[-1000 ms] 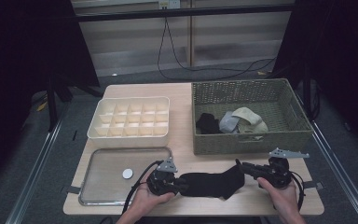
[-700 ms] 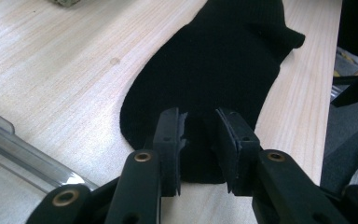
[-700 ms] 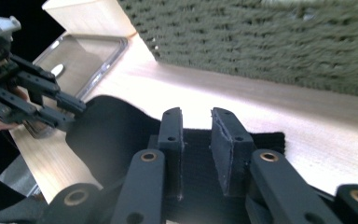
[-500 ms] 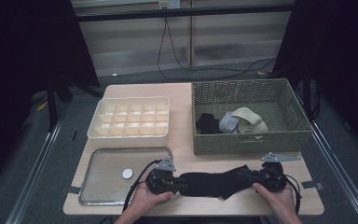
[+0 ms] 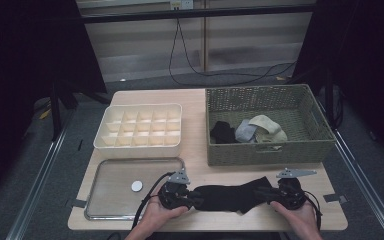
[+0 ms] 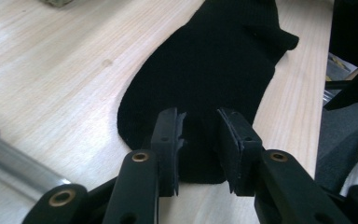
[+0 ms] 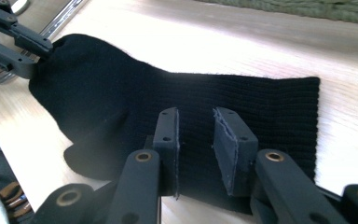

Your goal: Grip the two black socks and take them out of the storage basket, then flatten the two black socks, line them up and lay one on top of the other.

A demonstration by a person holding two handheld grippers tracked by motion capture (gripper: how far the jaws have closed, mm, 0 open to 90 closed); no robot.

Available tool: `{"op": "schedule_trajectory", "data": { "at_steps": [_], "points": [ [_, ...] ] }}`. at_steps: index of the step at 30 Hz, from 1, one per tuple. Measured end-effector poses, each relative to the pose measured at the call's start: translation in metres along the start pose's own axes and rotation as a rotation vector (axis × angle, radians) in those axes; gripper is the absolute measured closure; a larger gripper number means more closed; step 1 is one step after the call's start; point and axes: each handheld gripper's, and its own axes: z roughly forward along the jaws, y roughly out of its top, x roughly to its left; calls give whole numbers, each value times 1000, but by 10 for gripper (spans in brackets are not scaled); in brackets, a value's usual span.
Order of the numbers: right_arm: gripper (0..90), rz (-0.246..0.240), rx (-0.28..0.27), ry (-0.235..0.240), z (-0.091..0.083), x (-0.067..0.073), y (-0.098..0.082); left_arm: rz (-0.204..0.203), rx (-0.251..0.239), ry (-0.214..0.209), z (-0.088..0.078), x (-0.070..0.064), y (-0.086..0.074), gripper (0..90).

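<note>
A black sock [image 5: 230,196] lies flat near the front edge of a wooden table [image 5: 200,145], at about six o'clock in the high view, stretched between two hand-held grippers. The left gripper [image 5: 184,196] stands at the sock's toe, its jaws slightly parted with cloth between them and the pads seemingly clear of it, though the dark fabric makes contact hard to judge. The right gripper [image 5: 272,195] stands at the cuff end at five o'clock; its jaws have just been opening, and the ribbed cloth [image 7: 242,112] lies between and under the parted pads, apparently released. Behind, a woven basket [image 5: 320,127] at two o'clock holds more socks [image 5: 252,130], a compartment box [image 5: 139,127] sits at eleven o'clock, and a metal tray [image 5: 110,200] with a small white disc [image 5: 137,186] lies at eight o'clock. The sock appears to have been laid out flat; folding or rolling it likely comes next, calling for a fresh pinch at one end
</note>
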Motion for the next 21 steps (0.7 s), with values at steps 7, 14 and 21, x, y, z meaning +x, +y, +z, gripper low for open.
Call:
{"op": "schedule_trajectory", "data": {
  "at_steps": [7, 14, 21],
  "points": [
    [556, -1, -27, 1, -2, 0, -3, 10, 8, -6, 3, -3, 2, 687],
    [509, -18, -38, 35, -5, 3, 3, 9, -11, -19, 1, -2, 2, 669],
    [475, -26, -88, 28, -8, 11, 9, 0, -72, -17, -12, -2, 5, 612]
  ]
}}
